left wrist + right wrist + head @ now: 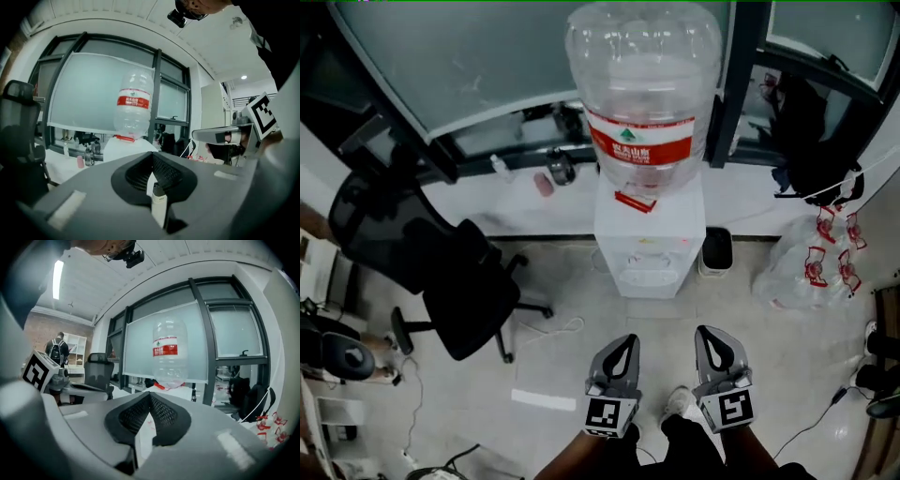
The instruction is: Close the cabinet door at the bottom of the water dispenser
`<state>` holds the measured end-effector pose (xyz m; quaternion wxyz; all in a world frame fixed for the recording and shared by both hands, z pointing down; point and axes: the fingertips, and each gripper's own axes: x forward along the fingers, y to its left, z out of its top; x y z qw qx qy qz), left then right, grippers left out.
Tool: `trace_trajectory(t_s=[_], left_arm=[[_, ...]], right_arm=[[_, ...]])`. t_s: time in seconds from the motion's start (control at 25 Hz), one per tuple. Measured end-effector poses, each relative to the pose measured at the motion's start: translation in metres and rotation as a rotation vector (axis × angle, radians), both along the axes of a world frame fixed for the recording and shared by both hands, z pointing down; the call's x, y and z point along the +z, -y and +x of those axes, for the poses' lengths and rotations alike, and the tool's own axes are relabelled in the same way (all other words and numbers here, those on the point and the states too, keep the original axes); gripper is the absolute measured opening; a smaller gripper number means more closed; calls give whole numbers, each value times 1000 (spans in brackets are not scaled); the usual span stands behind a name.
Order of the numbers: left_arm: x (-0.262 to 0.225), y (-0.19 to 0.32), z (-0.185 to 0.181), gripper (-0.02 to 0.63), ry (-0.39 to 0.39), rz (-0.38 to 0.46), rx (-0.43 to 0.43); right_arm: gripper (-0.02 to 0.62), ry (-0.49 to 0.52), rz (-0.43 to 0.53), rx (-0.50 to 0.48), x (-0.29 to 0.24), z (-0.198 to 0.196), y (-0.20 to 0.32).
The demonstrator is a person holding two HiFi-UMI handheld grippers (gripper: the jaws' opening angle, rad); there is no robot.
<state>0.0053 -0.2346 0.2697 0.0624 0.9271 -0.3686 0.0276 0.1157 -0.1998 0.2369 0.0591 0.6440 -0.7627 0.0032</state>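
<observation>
Tiled floor (553, 361) beside a window wall. The water dispenser (649, 246), carrying its bottle (642, 84), stands ahead, well apart from both tools. Left gripper (622, 342) and right gripper (712, 336): jaws pressed together, empty.

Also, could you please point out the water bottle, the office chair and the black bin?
water bottle (642, 142), head view, on its red label.
office chair (473, 292), head view, on the seat.
black bin (717, 251), head view, on its top.
</observation>
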Motion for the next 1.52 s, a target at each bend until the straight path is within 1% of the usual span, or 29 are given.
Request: trace_trajectory(t_s=[0.16, 0.28, 0.36, 0.68, 0.88, 1.12, 1.28, 1.52], left_arm=[[-34, -34, -27, 18, 40, 0, 1], [-52, -41, -33, 17, 25, 12, 21], [-60, -45, -32, 18, 26, 19, 27], [-91, -54, -32, 18, -3, 92, 22], [-96, -55, -36, 18, -9, 100, 18], [-97, -58, -40, 18, 2, 102, 20], [-100, -59, -43, 18, 2, 114, 16], [-97, -56, -50, 18, 3, 115, 6]], right_arm=[[3, 5, -9, -10, -49, -6, -31], [3, 55, 6, -3, -68, -5, -46], [3, 64, 25, -3, -75, -7, -54], [2, -14, 56, -28, -81, -24, -67], [2, -35, 60, -40, -85, -25, -68], [2, -44, 53, -64, -86, -32, -71], [2, -51, 67, -75, -91, -38, -70], [2, -42, 59, -83, -87, -44, -66]])
